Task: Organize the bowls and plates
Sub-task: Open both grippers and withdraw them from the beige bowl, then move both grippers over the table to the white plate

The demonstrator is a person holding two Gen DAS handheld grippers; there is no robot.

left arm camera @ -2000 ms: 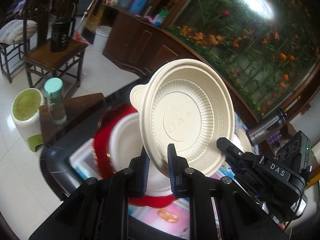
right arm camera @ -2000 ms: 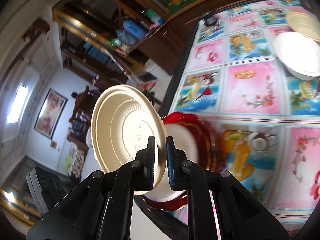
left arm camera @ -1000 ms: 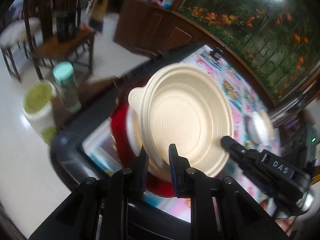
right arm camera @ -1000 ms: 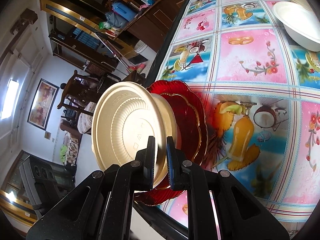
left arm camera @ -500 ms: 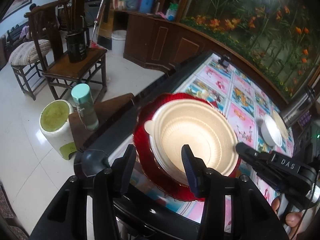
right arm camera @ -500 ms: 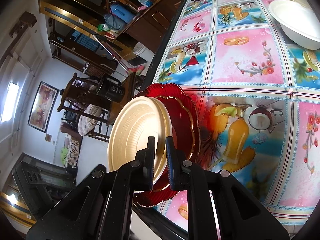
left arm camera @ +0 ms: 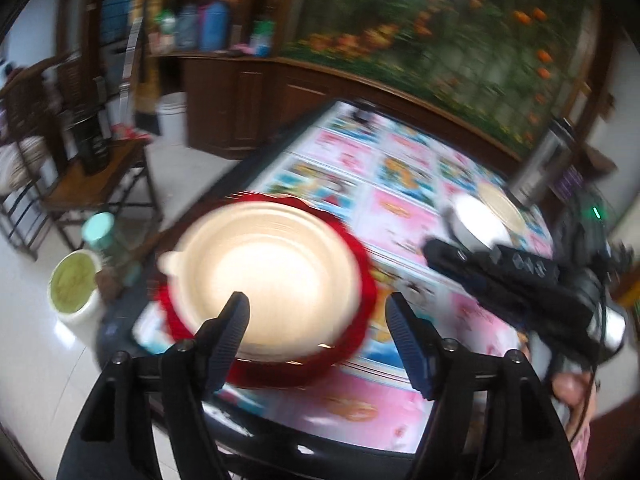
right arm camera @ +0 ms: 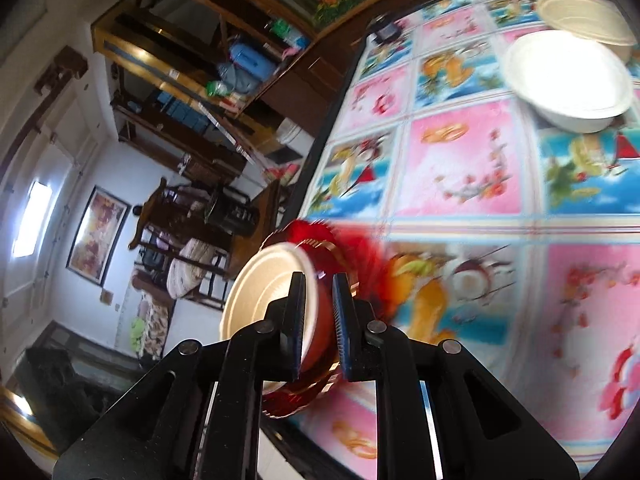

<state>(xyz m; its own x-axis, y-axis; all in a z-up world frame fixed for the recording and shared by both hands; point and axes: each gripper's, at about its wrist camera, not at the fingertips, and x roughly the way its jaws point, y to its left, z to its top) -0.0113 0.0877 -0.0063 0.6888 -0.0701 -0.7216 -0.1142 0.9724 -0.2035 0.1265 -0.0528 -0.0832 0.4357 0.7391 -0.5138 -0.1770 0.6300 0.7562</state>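
Cream bowl [left arm camera: 268, 276] now sits nested on the red plate [left arm camera: 360, 320] at the tabletop [left arm camera: 400, 412] corner, stacked so the set stays in one pile. Left claw [left arm camera: 316, 336] has just been opening, jaws wide apart with nothing between them, bowl let go. Right claw [right arm camera: 318, 320] has just been opening a little, jaws standing narrowly parted around the bowl's rim [right arm camera: 308, 280]; pads look clear of it, though blur makes it hard to be sure. Judging by this, placing is done and both claws are free to back off. White bowl [right arm camera: 568, 80] and another cream bowl [right arm camera: 584, 16] wait well apart at the far side, likely next to be stacked.
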